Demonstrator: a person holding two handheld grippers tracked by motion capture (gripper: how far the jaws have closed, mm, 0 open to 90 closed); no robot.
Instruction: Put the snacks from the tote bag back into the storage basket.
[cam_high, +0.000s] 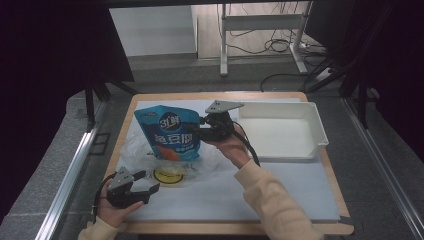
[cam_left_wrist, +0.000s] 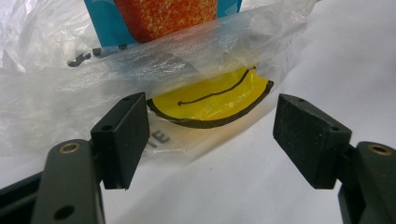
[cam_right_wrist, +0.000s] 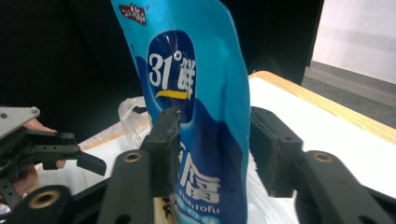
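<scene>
Overhead view, two close jaw-level views

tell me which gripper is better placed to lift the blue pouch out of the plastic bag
Right. The right gripper already has its jaws on either side of the blue pouch. The left gripper sits open, low at the plastic bag.

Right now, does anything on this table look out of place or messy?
Nothing is spilled or damaged. The blue pouch stands upright between the right claw jaws, half out of a crumpled clear plastic bag. The white tray sits square and bare.
</scene>
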